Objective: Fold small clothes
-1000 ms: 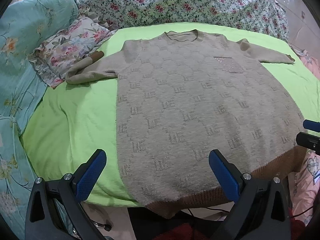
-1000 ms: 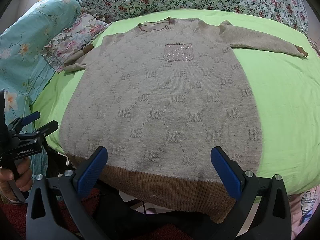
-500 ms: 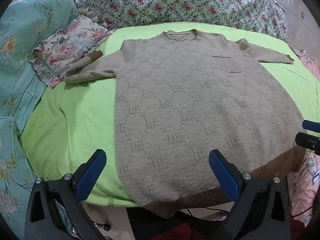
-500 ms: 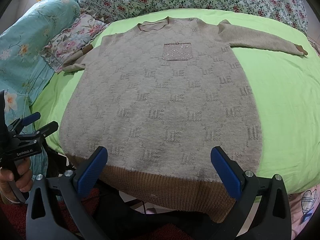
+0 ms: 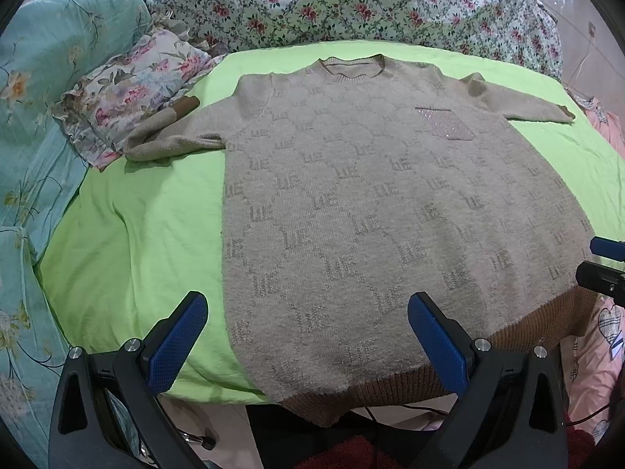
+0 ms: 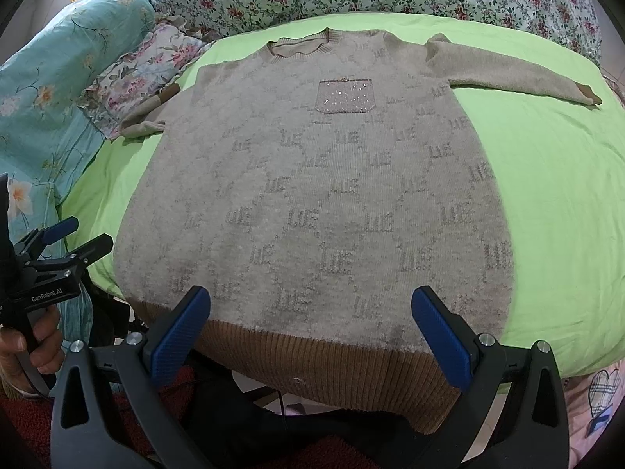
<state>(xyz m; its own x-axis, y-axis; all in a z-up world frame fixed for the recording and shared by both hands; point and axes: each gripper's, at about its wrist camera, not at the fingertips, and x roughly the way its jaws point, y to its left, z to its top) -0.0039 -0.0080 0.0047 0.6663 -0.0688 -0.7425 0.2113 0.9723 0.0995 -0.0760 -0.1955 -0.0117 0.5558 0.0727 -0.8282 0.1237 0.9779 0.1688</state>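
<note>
Beige sweater [image 5: 375,211] flat on green bed [image 5: 140,226], hem overhanging edge; left tongs [image 5: 308,336] and right tongs [image 6: 312,332] spread, holding nothing

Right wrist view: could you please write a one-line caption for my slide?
Open right gripper hovers at the brown ribbed hem of a beige sweater spread flat on a green sheet.

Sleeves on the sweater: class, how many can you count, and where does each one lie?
2. One sleeve stretches flat across the green sheet; the other sleeve bends onto the floral pillow on the opposite side.
</note>
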